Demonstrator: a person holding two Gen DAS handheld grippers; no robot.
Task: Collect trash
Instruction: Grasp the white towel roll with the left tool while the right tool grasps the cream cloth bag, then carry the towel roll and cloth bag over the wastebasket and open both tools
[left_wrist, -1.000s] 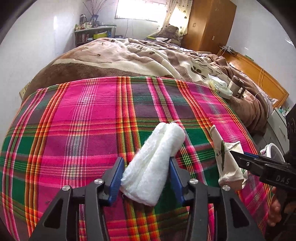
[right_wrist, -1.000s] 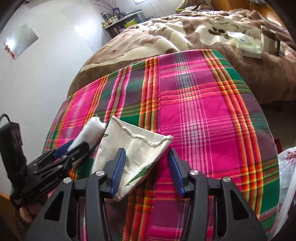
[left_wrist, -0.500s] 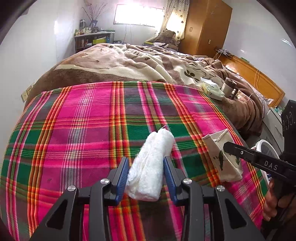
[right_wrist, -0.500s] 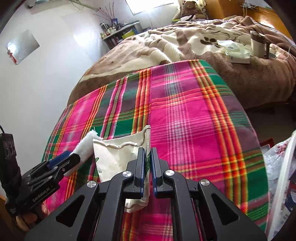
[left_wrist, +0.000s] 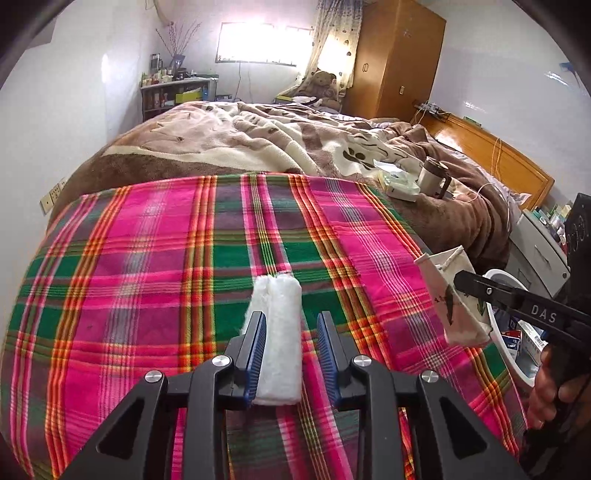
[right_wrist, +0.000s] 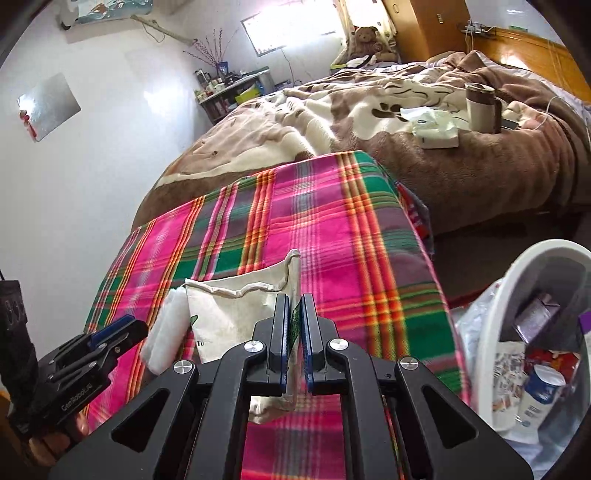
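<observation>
Left gripper clamped on white fluffy roll | right gripper pinched cream drawstring pouch | both above plaid blanket | white bin beside blanket; drop-off remained

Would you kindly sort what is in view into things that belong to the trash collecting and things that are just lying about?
Part of the job:
- white wad, in the left claw
- cloth pouch, in the right claw
- white bin

Just lying about:
- mug
- tissue pack
- teddy bear
</observation>
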